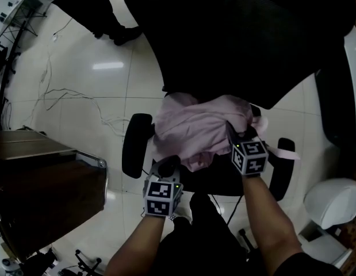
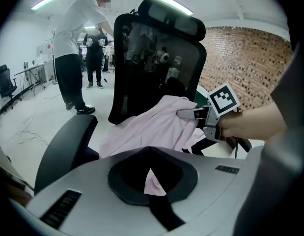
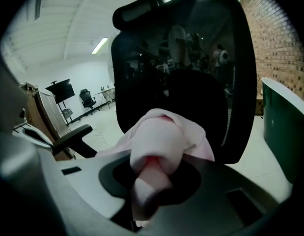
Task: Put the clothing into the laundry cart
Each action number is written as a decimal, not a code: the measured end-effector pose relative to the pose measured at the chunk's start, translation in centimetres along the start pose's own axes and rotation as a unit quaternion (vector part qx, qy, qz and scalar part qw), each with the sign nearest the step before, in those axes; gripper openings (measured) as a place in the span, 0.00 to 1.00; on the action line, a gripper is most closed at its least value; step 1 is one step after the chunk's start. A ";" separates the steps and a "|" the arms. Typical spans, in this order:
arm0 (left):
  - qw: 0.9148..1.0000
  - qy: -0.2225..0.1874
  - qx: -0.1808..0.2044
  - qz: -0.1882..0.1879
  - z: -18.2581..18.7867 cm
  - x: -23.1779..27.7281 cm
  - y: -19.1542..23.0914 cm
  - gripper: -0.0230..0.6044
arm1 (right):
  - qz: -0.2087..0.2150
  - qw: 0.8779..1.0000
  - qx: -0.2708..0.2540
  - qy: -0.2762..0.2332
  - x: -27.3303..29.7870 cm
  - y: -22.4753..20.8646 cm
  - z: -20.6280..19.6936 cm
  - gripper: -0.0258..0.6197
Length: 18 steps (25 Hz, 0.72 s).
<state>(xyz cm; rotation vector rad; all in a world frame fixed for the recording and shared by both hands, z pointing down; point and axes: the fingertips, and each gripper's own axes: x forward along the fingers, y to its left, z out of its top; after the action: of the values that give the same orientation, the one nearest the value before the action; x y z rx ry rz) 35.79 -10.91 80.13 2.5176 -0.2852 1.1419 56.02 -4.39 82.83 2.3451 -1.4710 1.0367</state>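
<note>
A pale pink garment (image 1: 195, 128) lies bunched on the seat of a black office chair (image 1: 241, 33). At the garment's near edge, my left gripper (image 1: 165, 167) has its jaws closed on a thin fold of the pink cloth (image 2: 152, 178). My right gripper (image 1: 232, 132) is at the garment's right side. It is shut on a thick bunch of the cloth (image 3: 161, 141), which fills the space between its jaws. In the left gripper view the right gripper's fingers (image 2: 191, 114) pinch the cloth's top edge. The seat under the garment is mostly hidden.
The chair's armrests (image 1: 136, 144) (image 1: 281, 168) flank the seat. A dark wooden cabinet (image 1: 39, 183) stands at the left, and cables (image 1: 62, 96) trail over the pale tiles. A dark green bin (image 3: 284, 127) stands at the right. A person (image 2: 75, 48) stands beyond the chair.
</note>
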 end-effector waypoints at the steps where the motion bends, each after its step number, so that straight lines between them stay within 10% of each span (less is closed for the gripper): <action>1: 1.000 -0.004 0.000 0.000 0.2 -0.7 -0.1 0.04 | 0.004 1.000 -0.003 -0.007 -0.9 0.5 0.6 0.20; 18: 0.994 -0.105 0.033 0.027 3.9 -17.3 1.8 0.04 | 0.070 0.980 -0.090 -0.163 -17.7 14.9 15.7 0.19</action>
<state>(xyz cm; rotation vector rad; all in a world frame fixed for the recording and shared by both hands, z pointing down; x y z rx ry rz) 26.58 -13.49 65.14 2.7082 -0.3789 0.9188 45.90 -6.71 56.90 2.3903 -1.7828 0.5328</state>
